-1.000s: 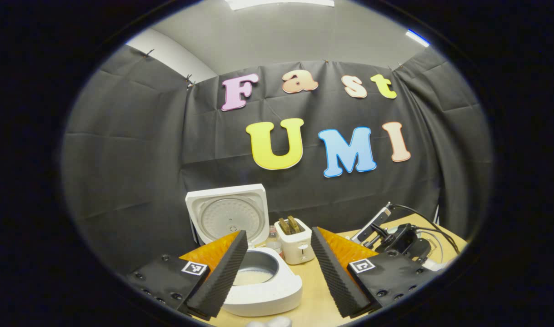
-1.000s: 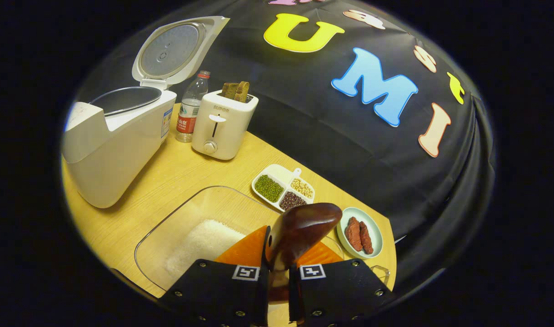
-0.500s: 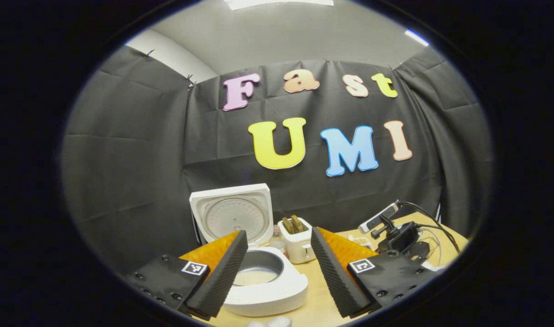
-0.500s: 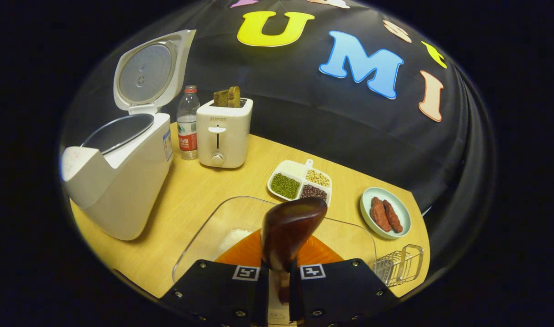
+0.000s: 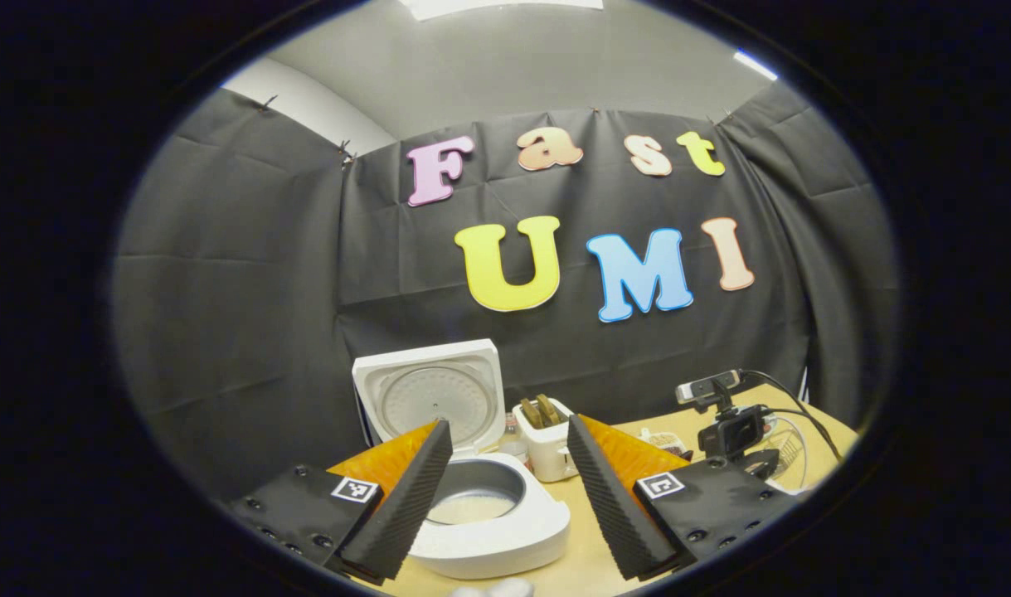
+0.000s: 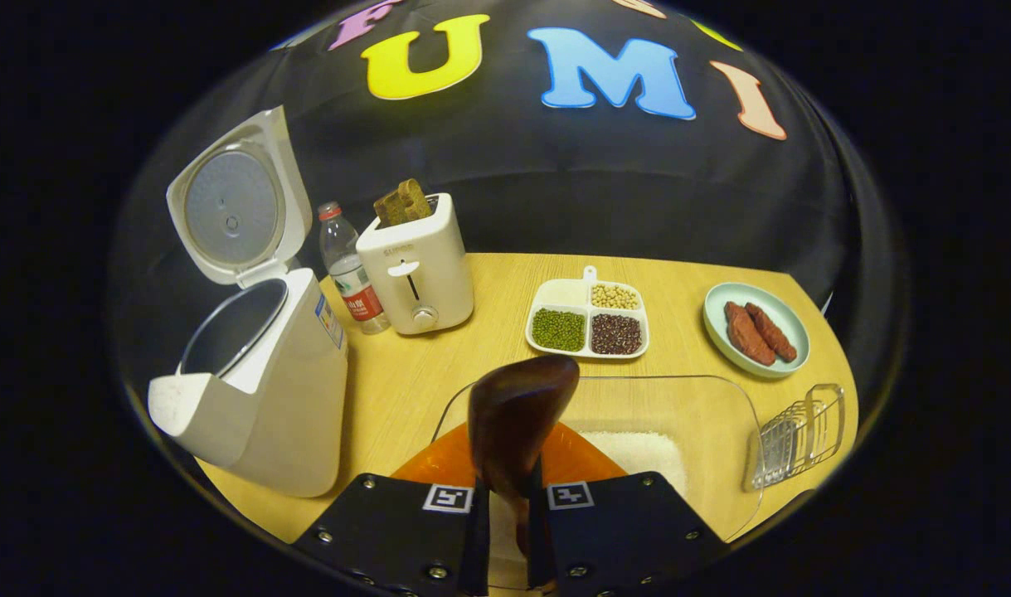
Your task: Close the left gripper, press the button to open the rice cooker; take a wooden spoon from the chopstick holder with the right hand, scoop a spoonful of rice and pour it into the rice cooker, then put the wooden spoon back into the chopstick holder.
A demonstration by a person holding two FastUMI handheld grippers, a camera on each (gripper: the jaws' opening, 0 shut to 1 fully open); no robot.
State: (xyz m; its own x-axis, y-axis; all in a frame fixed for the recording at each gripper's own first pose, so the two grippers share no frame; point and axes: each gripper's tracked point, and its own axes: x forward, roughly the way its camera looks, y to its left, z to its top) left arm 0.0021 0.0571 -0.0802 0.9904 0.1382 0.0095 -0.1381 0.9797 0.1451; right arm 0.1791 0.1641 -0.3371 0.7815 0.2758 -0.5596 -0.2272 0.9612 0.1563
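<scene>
The spoon [image 6: 522, 410] is made of dark, shiny wood, and its rounded bowl is held up above the clear dish [image 6: 721, 414]. Its handle is pinched between the two fingers of the right gripper [image 6: 505, 506], which are closed tight on it. In the dish a flat heap of white rice [image 6: 638, 452] can be seen through the see-through wall. The cooker [image 6: 256, 390] is white and smooth, and its lid [image 6: 231, 207] is stood up open, with a round grey plate inside it. From the right gripper view the cooker is seen from the side, so only the dark rim of its pot is shown. From the left gripper view the inside of the pot [image 5: 476, 497] is looked into, and something pale is seen at the bottom. The left gripper [image 5: 505, 481] is held wide open with nothing in it, and its ribbed pads [image 5: 405, 506] are seen on both sides of the cooker. Just beside the cooker a plastic bottle [image 6: 352, 269] and a white toaster [image 6: 418, 265] with brown bread in it are found. A tray [image 6: 588, 319] with green, red and pale beans, a plate [image 6: 754, 332] with two sausages, and a wire rack [image 6: 804, 435] are set on the wooden table [image 6: 488, 332]. Far off in the left gripper view, the other gripper's black body with its cables [image 5: 733, 427] is seen.
</scene>
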